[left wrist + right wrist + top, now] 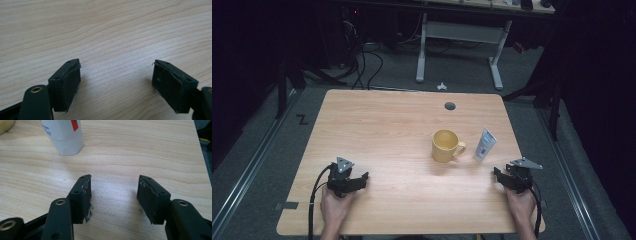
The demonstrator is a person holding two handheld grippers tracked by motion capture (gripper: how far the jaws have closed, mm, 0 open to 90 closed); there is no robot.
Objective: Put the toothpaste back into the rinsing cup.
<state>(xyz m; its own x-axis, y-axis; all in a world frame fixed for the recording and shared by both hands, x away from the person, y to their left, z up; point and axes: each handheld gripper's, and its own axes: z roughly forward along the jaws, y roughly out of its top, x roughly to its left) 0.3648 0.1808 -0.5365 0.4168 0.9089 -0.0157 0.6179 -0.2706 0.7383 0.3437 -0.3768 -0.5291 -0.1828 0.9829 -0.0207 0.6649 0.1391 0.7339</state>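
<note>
Mug (445, 145), yellow, stands right of the table's (387, 125) middle, handle toward a white tube (485, 144) just beside it, probably upright. Left gripper (362, 178) rests near the front-left edge, jaws spread, empty. Right gripper (497, 174) sits front-right near the tube, jaws likewise apart

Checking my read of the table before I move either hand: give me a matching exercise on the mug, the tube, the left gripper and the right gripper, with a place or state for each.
Things:
1. yellow mug
2. white tube
3. left gripper
4. right gripper

Places or states:
A. open, close in front of the tube, near the table's right edge
B. upright, handle pointing toward the tube
C. open over bare wood, near the front left
D. standing on its cap, just right of the mug

Pairs: 1-B, 2-D, 3-C, 4-A
</note>
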